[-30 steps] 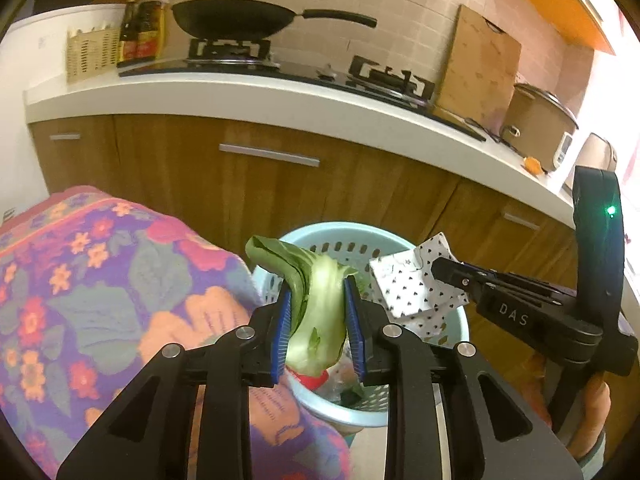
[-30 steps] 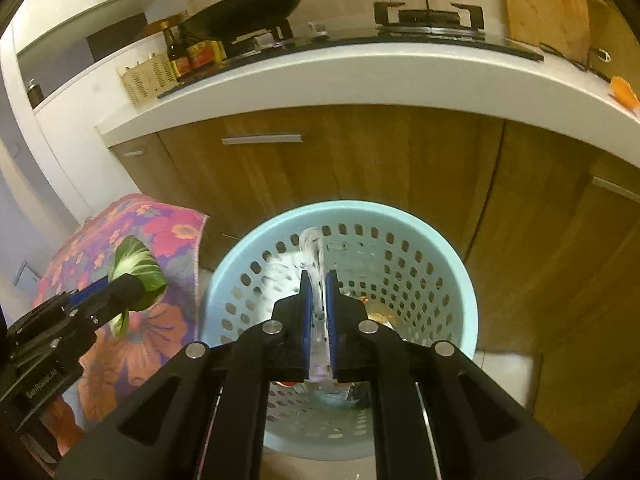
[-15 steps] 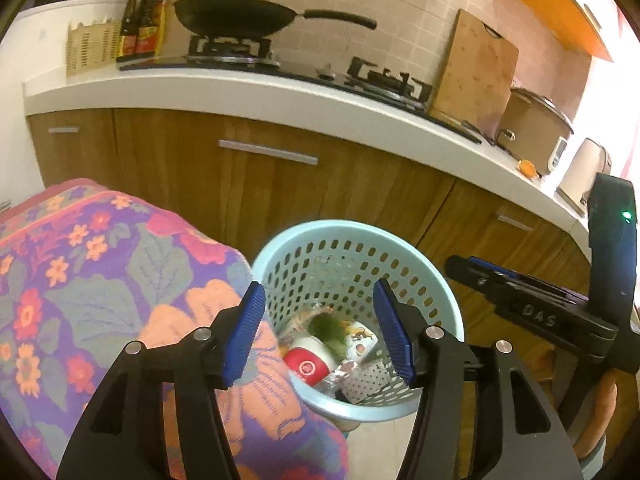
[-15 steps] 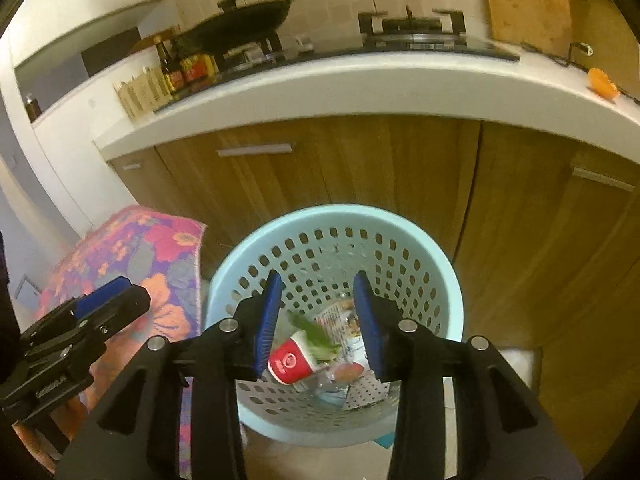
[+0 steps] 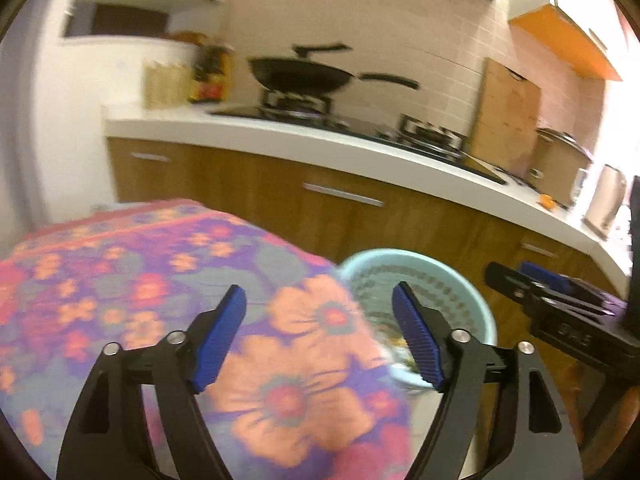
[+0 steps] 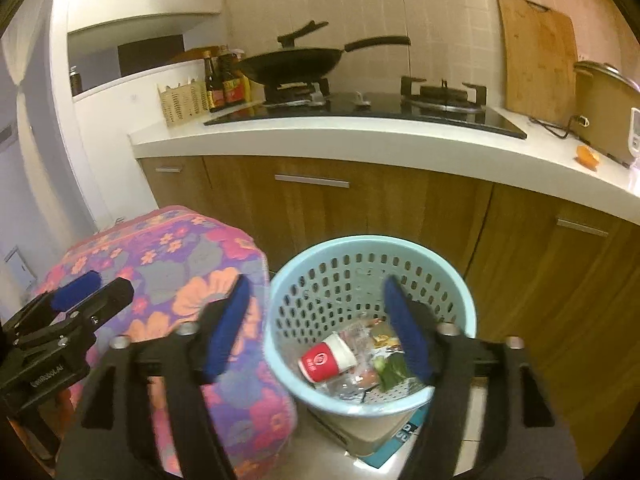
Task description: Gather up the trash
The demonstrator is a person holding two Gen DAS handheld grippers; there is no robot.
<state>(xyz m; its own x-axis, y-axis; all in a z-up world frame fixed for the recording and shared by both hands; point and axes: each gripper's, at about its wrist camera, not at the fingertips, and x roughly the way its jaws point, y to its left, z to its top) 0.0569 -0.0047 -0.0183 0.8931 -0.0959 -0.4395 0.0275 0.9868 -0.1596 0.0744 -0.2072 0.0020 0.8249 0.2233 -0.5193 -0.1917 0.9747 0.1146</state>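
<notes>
Presently, items are being recorded from left to right.
Left gripper [image 5: 319, 336]: it is hanging over the flowered cloth [image 5: 168, 280], its blue pads [image 5: 218, 340] standing wide apart; the jaws have just been opening and nothing is lying between them.
Flowered cloth: it is draping a rounded block just left of the bin, in purple, pink and orange.
Bin [image 6: 440, 268]: this pale blue perforated basket is standing on the floor in front of the wooden cabinets [image 6: 400, 208], touching or nearly touching the cloth.
Trash [image 6: 360, 360]: it is lying in the bottom of the bin, comprising a red and white cup [image 6: 326, 360] on its side, a green leaf [image 6: 390, 368] and crumpled wrappers.
Right gripper [image 6: 312, 328]: it is hovering above the bin, its jaws having just been opening; they are standing wide, gripping nothing, with the trash showing well below between them.
Counter [image 6: 360, 136]: it is carrying a black wok [image 6: 292, 60] on the hob, sauce bottles [image 6: 222, 84] to its left, and a cutting board [image 6: 536, 56] leaning on the tiled wall to its right.
Visibility: the left wrist view is showing motion blur; the bin's contents are reading clearly only from the right wrist.
</notes>
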